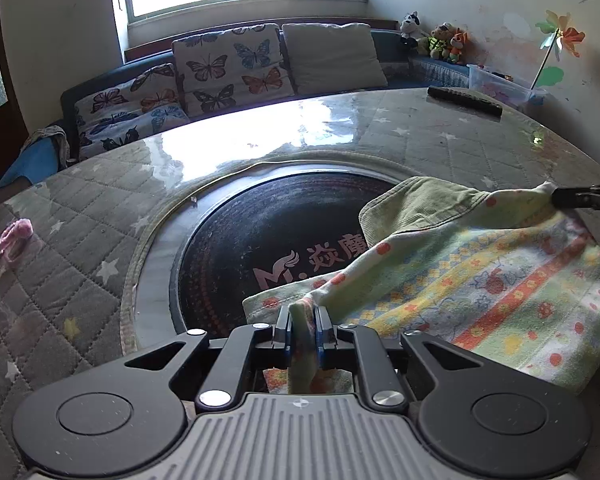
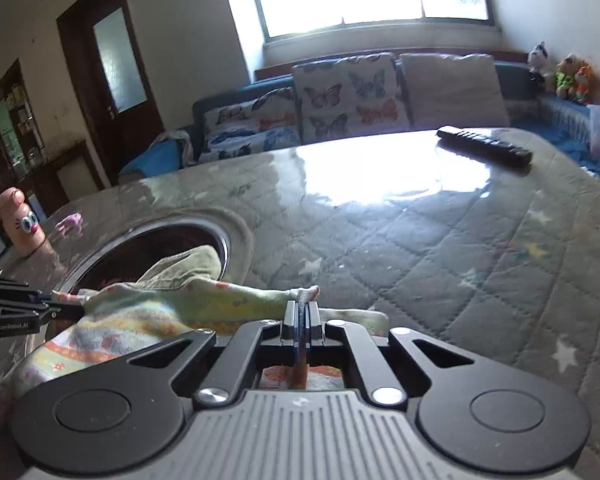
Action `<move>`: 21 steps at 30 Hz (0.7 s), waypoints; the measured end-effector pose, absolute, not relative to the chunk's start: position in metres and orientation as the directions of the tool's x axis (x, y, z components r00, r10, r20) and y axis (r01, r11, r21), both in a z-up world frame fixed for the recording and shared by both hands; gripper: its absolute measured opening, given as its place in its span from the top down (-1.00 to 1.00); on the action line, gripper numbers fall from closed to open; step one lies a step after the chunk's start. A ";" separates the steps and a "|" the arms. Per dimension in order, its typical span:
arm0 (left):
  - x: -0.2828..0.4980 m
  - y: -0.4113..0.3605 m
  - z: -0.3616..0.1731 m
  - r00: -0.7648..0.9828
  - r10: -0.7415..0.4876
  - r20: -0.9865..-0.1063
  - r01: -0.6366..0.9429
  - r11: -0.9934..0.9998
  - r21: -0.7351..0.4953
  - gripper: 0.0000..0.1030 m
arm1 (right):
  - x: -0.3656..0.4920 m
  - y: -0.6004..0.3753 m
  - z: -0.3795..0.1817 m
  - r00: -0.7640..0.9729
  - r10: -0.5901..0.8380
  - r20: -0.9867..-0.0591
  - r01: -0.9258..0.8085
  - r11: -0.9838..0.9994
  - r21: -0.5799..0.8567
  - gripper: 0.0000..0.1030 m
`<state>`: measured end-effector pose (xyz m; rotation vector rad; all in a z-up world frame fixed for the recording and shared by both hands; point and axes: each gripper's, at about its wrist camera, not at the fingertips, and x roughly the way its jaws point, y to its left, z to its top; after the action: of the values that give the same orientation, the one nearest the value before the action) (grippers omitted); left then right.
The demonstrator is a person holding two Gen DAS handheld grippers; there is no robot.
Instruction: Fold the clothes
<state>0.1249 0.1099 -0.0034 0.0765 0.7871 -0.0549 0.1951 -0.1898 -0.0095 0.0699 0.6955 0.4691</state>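
Observation:
A small patterned garment (image 1: pixel 480 280), pale green and yellow with red flowers and orange stripes, is stretched above the table between both grippers. My left gripper (image 1: pixel 303 322) is shut on its near corner, and cloth hangs down between the fingers. At the far right of the left wrist view my right gripper (image 1: pixel 560 198) pinches the opposite corner. In the right wrist view my right gripper (image 2: pixel 301 314) is shut on a thin edge of the garment (image 2: pixel 140 312), and the left gripper (image 2: pixel 70 311) holds the other end at the left edge.
A quilted grey star-print cover (image 1: pixel 80 240) under glossy film lies over the table. A round black heater plate (image 1: pixel 268 240) with a logo sits in its middle. A remote (image 2: pixel 484 146), a pink toy (image 1: pixel 14 236), a thumb-shaped figure (image 2: pixel 20 220) and a sofa (image 1: pixel 228 76) are nearby.

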 end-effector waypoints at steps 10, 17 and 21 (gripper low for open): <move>0.131 0.118 0.002 0.720 0.017 -0.693 0.035 0.998 0.060 0.55 | 0.185 -0.181 0.001 0.704 0.417 -0.575 -0.412 0.899 0.148 0.95; 0.131 0.115 0.020 0.759 0.026 -0.650 0.019 0.998 0.062 0.56 | 0.199 -0.145 -0.005 0.639 0.484 -0.598 -0.487 0.856 0.172 0.95; 0.133 0.098 0.026 0.764 -0.045 -0.644 0.092 0.995 0.039 0.56 | 0.211 -0.123 -0.013 0.599 0.507 -0.620 -0.516 0.836 0.185 0.95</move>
<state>0.1328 0.0975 0.0262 0.0692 0.6974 -0.0744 0.2106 -0.1235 -0.0132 -0.0139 0.7150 0.5931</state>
